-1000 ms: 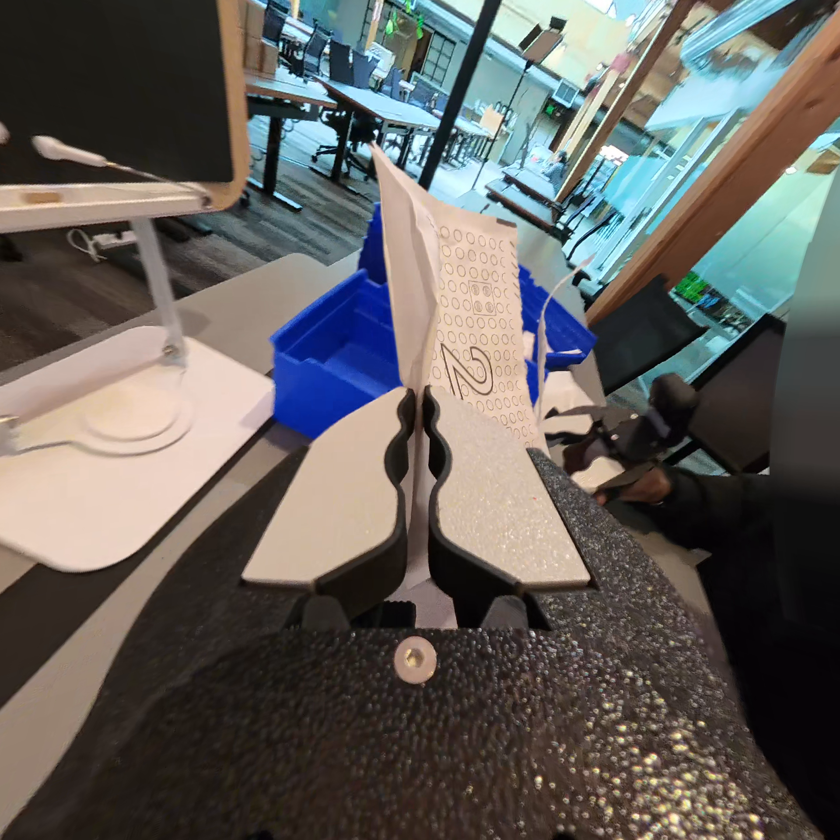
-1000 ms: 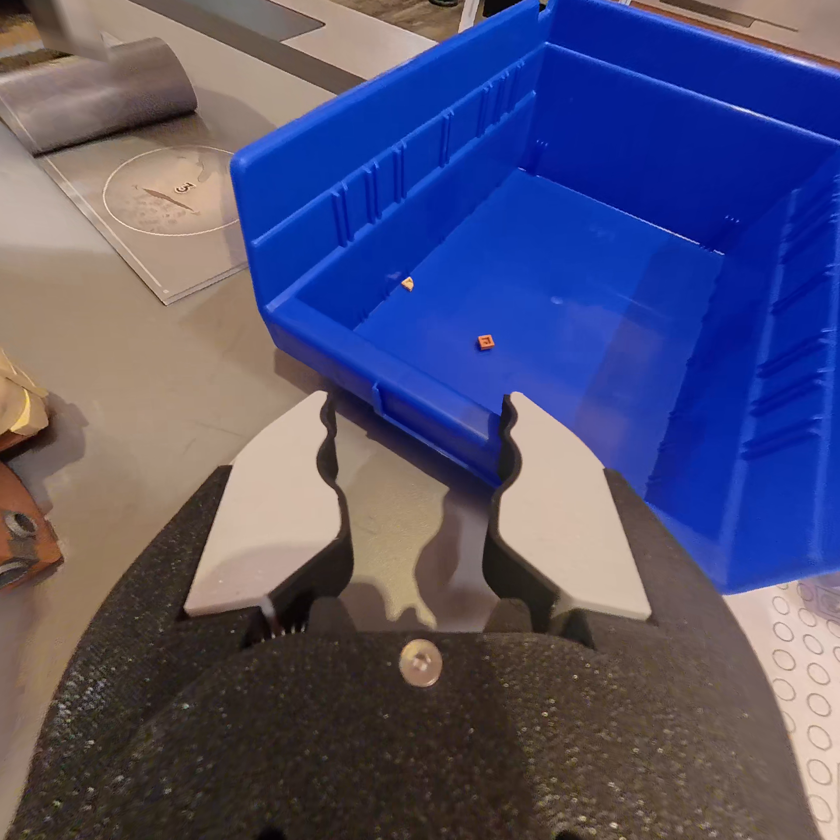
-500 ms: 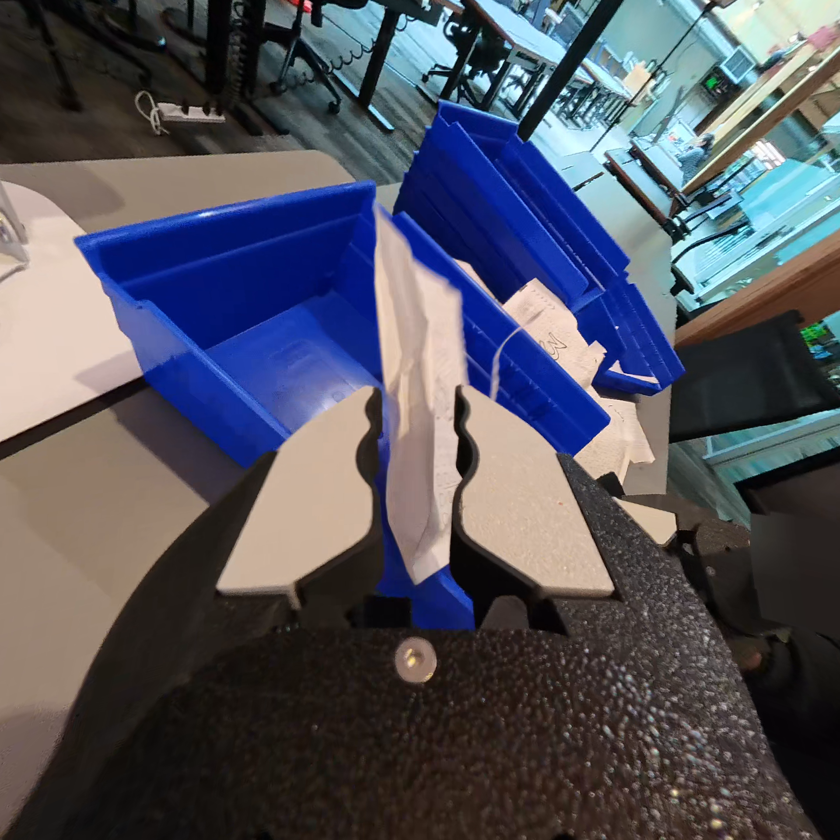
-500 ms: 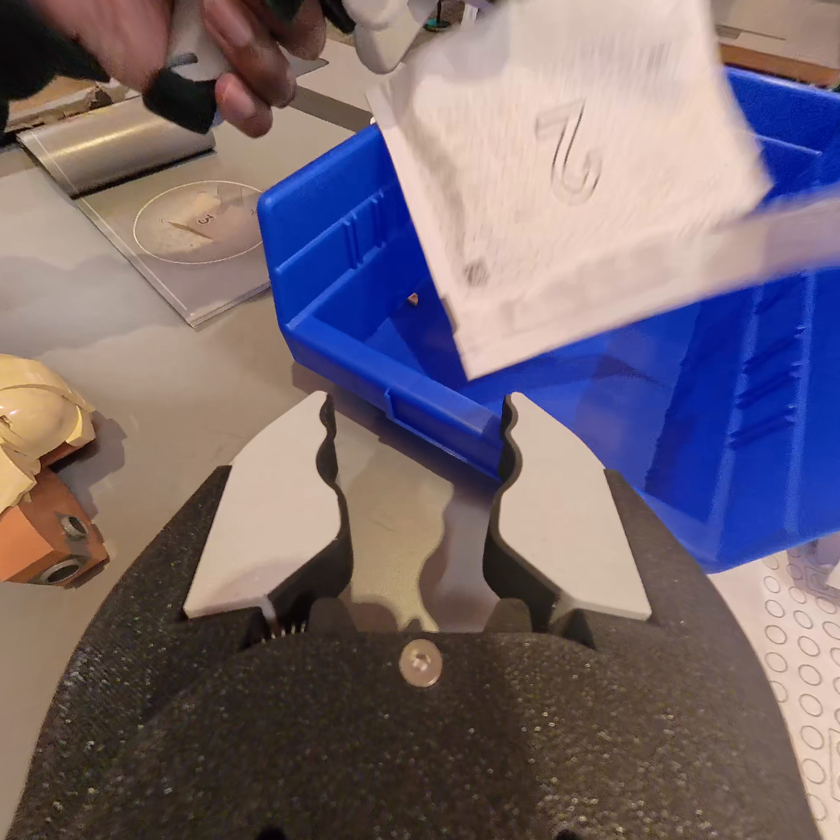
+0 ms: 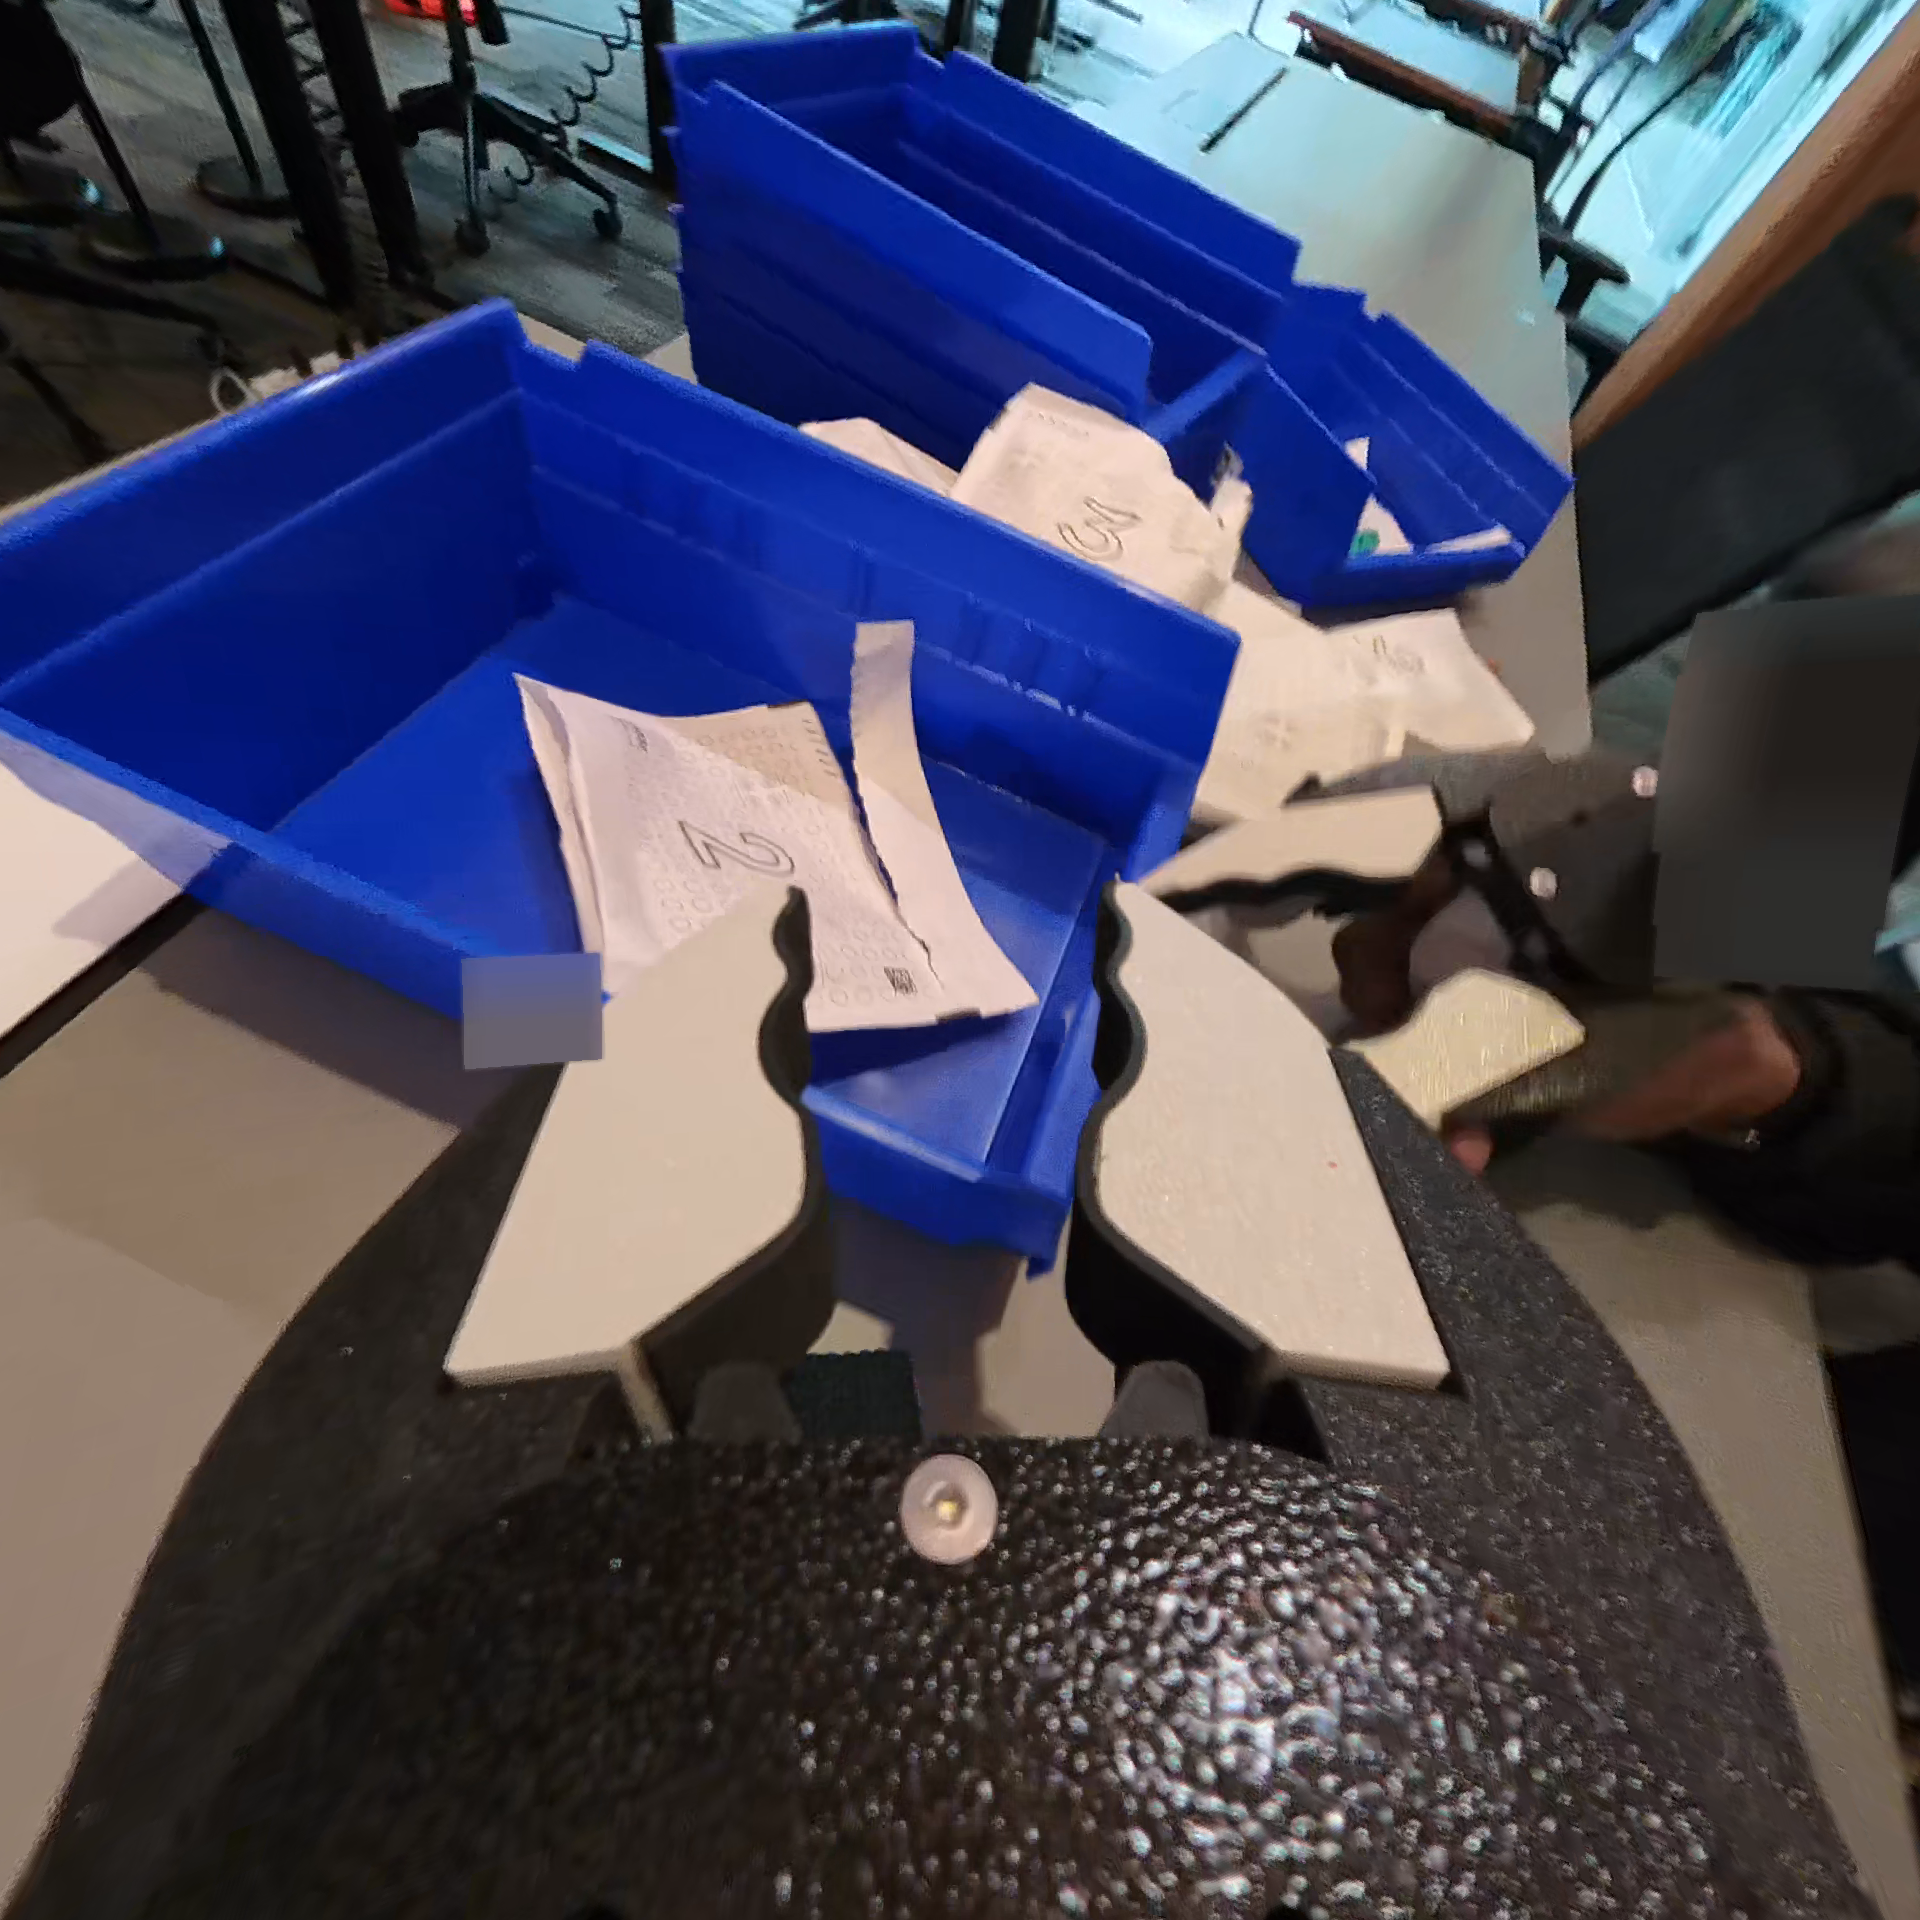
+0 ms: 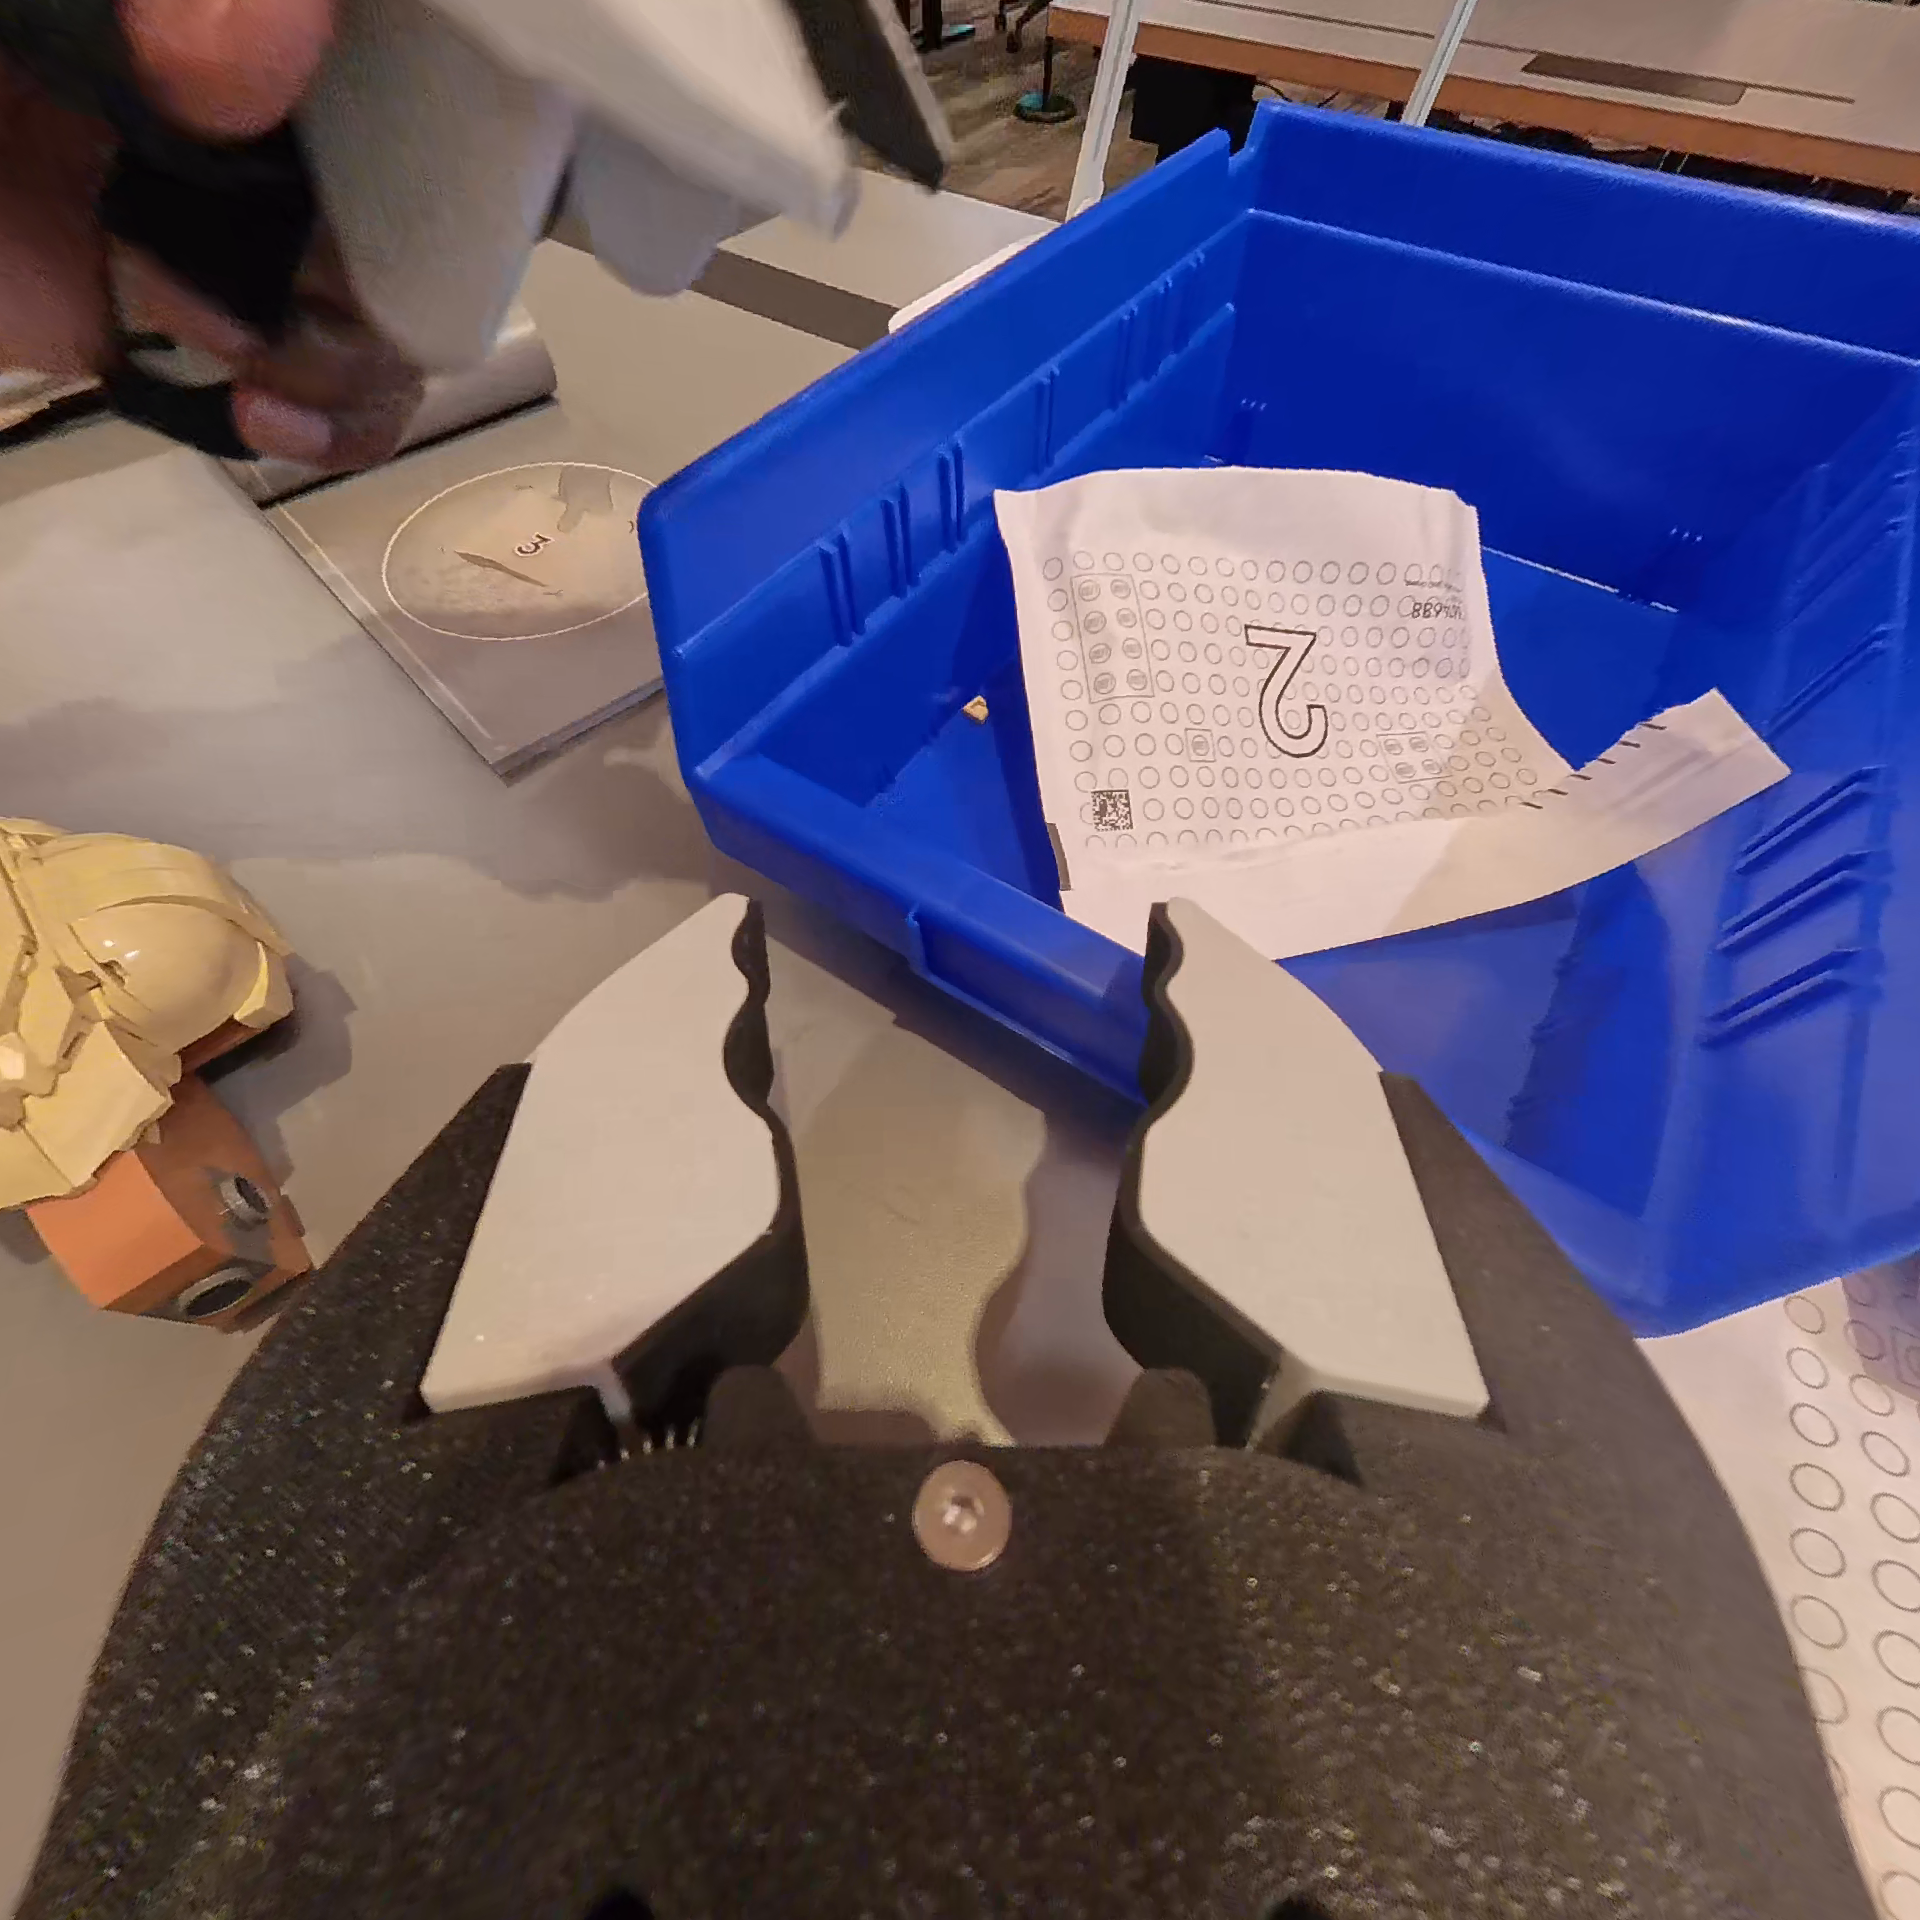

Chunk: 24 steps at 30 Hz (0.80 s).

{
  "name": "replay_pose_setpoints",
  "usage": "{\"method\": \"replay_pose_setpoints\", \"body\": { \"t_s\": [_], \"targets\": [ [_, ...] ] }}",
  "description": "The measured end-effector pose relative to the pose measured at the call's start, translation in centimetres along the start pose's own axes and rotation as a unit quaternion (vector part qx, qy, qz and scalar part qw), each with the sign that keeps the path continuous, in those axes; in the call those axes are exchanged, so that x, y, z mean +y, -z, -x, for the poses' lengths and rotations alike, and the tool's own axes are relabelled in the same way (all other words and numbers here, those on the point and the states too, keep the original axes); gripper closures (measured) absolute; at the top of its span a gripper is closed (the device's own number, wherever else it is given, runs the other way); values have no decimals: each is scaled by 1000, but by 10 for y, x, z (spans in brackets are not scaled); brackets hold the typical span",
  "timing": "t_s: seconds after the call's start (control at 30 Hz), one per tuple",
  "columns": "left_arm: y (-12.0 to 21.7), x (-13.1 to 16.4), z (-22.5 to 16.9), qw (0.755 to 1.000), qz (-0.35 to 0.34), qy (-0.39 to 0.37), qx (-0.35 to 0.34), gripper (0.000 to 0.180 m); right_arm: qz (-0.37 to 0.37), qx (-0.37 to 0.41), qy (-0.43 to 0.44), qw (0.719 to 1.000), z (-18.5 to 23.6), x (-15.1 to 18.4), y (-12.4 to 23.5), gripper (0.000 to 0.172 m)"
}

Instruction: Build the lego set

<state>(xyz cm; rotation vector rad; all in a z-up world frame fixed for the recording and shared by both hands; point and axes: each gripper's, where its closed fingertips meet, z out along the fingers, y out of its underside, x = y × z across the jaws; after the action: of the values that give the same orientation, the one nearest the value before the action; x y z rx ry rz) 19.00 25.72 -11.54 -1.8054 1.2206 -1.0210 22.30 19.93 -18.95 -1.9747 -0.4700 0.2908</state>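
Left wrist view: left gripper (image 5: 951,935) had its fingers (image 5: 665,1122) spread wide with nothing gripped, poised over the near corner of an open blue bin (image 5: 312,582) on the grey worktop (image 5: 208,1195). A torn white paper bag (image 5: 727,831), printed with circles and a large numeral, lay loose inside the bin, its near edge resting against the bin's front lip; no pad touched it. A torn strip (image 5: 883,707) of the same bag curled upward at its right side. Behind the bin stood a stack of blue bins (image 5: 935,239), with more crumpled white bags (image 5: 1101,499) just beside it. The other gripper (image 5: 1309,862) showed at right, blurred, fingers apart, held by a hand (image 5: 1662,1070). Right wrist view: right gripper (image 6: 951,925) also stood wide open and bare, fingers (image 6: 1247,1143) low over the worktop (image 6: 416,883) at the bin's (image 6: 1558,312) front rim; whether the right-hand finger touched the rim was unclear. The bag (image 6: 1247,675) sat in the bin, printed face up. A tan and brown brick model (image 6: 125,1039) sat at left, a grey booklet (image 6: 499,582) beyond it, and a circle-printed white sheet (image 6: 1849,1507) lay at right, by the bin. Top left, blurred, a hand (image 6: 208,208) and the left gripper (image 6: 644,156).
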Motion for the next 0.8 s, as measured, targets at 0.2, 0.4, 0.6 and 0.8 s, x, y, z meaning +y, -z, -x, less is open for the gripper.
{"method": "replay_pose_setpoints", "body": {
  "t_s": [0.2, 0.4, 0.6, 0.8],
  "targets": [
    [35, 40, -5, 988, -5, -140, -72, 128, -11, -4, 1, 1000, 0, -2, 0, 102],
    [65, 63, 3, 973, -56, -179, -135, 134, -13, 7, 25, 1000, -4, -2, -1, 101],
    [88, 74, -1, 976, -92, -153, -127, 136, -32, 34, -1, 999, -22, -10, 10, 101],
    [104, 98, -14, 979, -115, -123, -112, 136, -22, 113, -32, 993, -72, -22, 38, 105]
  ]
}}
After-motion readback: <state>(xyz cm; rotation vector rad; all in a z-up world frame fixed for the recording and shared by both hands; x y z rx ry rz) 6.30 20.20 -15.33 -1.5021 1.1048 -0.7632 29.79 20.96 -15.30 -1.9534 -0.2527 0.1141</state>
